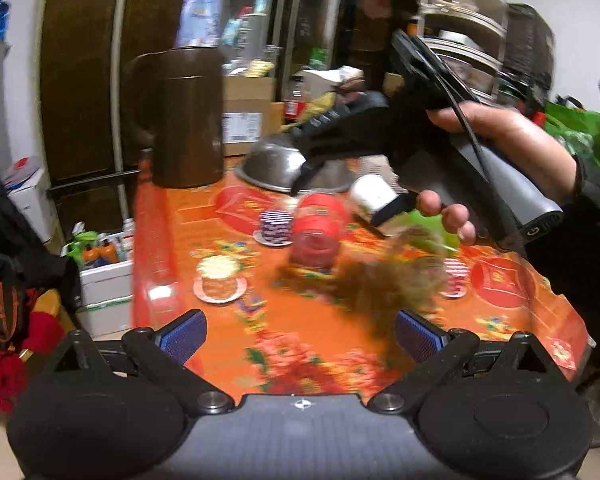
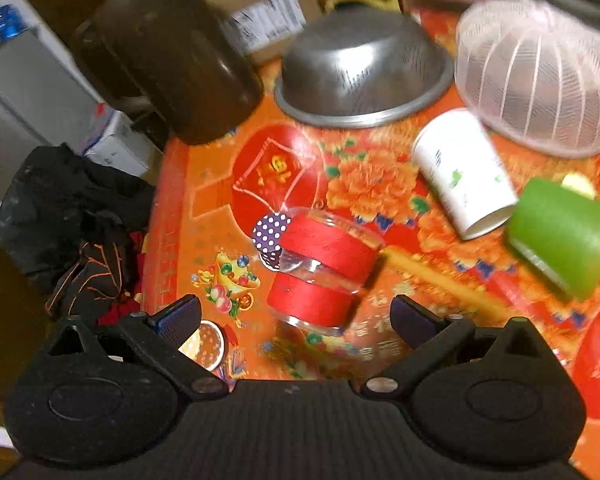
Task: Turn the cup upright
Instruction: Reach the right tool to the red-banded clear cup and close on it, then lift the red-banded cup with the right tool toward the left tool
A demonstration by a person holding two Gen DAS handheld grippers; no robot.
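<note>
A clear cup with two red bands [image 2: 322, 270] stands mouth-down on the orange flowered tablecloth [image 2: 204, 208]; it also shows in the left wrist view [image 1: 318, 234]. My right gripper [image 2: 296, 318] is open and empty, hovering just above and in front of this cup. It shows from outside in the left wrist view [image 1: 340, 200], held over the cups. A white paper cup [image 2: 464, 174] and a green cup [image 2: 564, 236] also stand mouth-down to the right. My left gripper [image 1: 300, 338] is open and empty above the near table edge.
An upturned steel bowl [image 2: 364, 72], a white mesh food cover [image 2: 536, 76] and a tall dark brown jug [image 2: 176, 48] stand at the back. Small patterned cups on saucers [image 1: 220, 278] sit at the left. A dark cloth pile [image 2: 72, 216] lies beyond the table's left edge.
</note>
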